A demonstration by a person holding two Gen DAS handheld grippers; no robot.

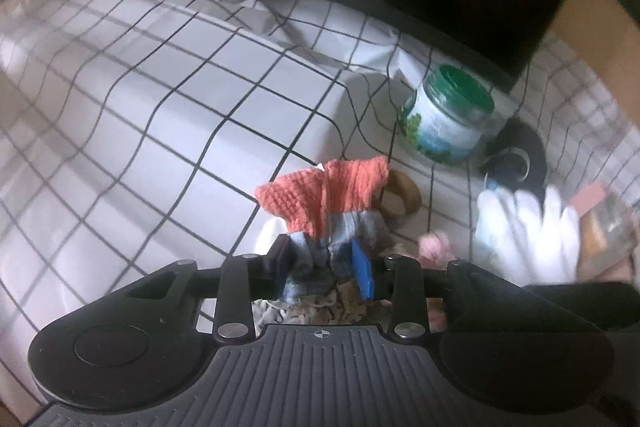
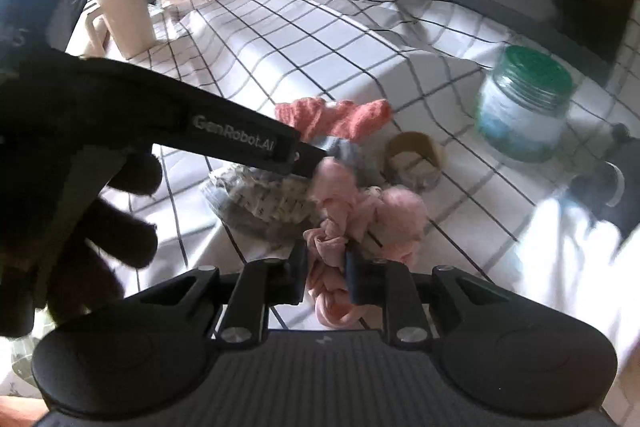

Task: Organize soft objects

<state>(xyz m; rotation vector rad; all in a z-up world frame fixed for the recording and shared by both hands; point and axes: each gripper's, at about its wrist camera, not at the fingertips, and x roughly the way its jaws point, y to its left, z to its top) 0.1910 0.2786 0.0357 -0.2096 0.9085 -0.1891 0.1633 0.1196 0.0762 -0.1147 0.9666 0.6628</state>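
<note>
1. The left gripper [image 1: 326, 261] has the orange and grey knitted sock [image 1: 324, 197] between its jaws; whether the pads still press is unclear. It should come away only once the sock rests on the bench [image 1: 160, 115].
2. The right gripper [image 2: 326, 277] has its jaws closed on the pink fabric [image 2: 332, 259], whose bulk lies just ahead of them. Best to lift slowly, clear of the patterned cloth [image 2: 260, 203] left of the jaws.

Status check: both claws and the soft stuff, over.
Left claw around the orange-and-grey knit, grip unclear. Right claw shut on the pink cloth. Cardboard ring and green-lidded jar close behind.
</note>
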